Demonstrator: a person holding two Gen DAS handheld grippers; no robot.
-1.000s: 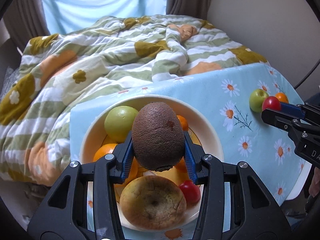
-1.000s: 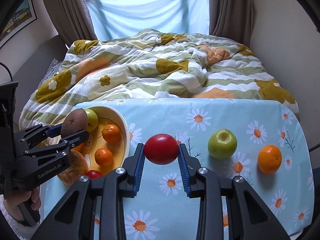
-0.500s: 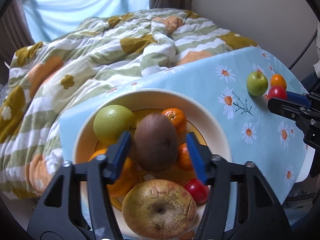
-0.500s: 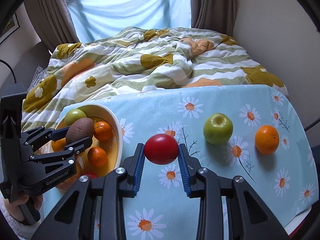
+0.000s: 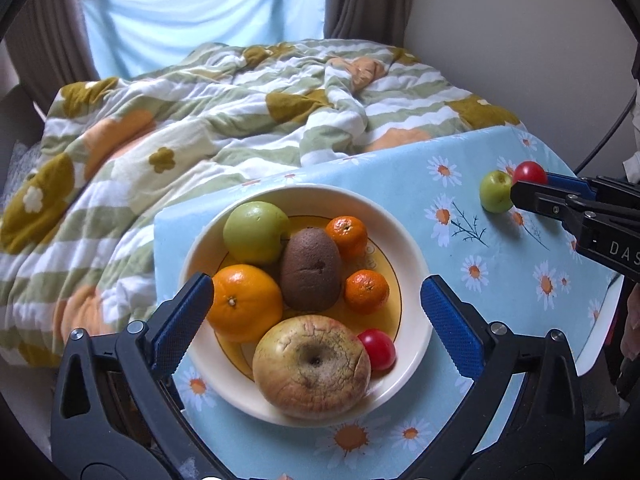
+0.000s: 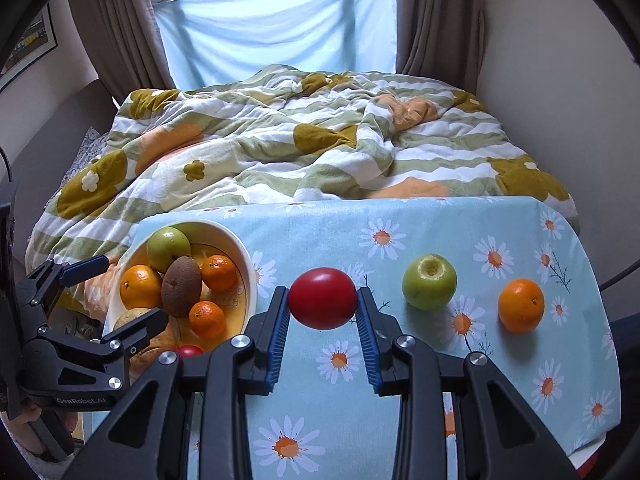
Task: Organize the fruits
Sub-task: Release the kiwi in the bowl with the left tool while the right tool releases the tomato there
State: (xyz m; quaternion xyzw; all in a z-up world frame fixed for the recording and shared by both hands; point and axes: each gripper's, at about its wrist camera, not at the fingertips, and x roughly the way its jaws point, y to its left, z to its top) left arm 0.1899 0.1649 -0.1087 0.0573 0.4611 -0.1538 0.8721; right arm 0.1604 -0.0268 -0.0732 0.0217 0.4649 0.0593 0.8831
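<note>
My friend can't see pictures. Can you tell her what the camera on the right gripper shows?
The right gripper pinches a red tomato above a blue daisy tablecloth. A green apple and an orange sit on the cloth to its right. On the left, a bowl holds more fruit, with the left gripper open over it.

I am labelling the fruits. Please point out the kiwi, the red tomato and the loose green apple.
kiwi (image 5: 310,268), left wrist view, middle of skin.
red tomato (image 6: 322,298), right wrist view, front face.
loose green apple (image 6: 429,288), right wrist view, side below stem hollow.
</note>
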